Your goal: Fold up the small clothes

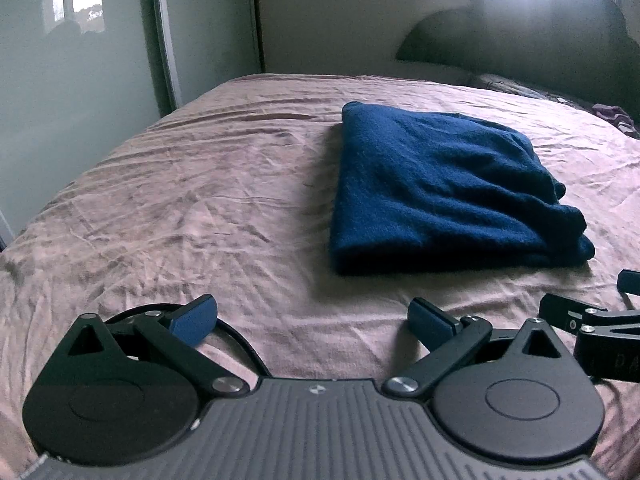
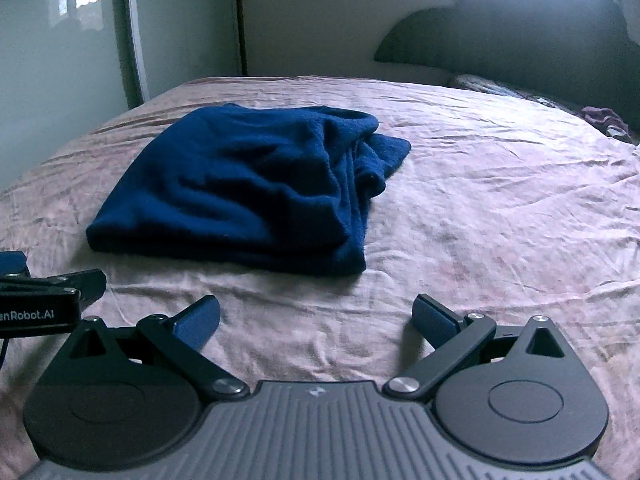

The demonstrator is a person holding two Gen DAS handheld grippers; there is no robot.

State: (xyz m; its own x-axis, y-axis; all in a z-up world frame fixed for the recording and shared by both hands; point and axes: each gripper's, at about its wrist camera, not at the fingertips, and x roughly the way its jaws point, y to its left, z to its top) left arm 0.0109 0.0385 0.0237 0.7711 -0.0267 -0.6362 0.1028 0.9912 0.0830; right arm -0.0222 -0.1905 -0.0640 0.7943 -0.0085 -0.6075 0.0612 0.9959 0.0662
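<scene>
The blue cloth [image 1: 436,192] lies folded in a thick stack on the pink bed sheet [image 1: 180,200], near the middle of the bed, w/ loose bunched edges on its right side. The left gripper [image 1: 312,320] sits low over the sheet, jaws wide apart & holding nothing, and the cloth is a bit ahead & to its right. The right gripper [image 2: 316,318] is just beside it, jaws also wide apart & empty, cloth ahead & to its left, not touching.
</scene>
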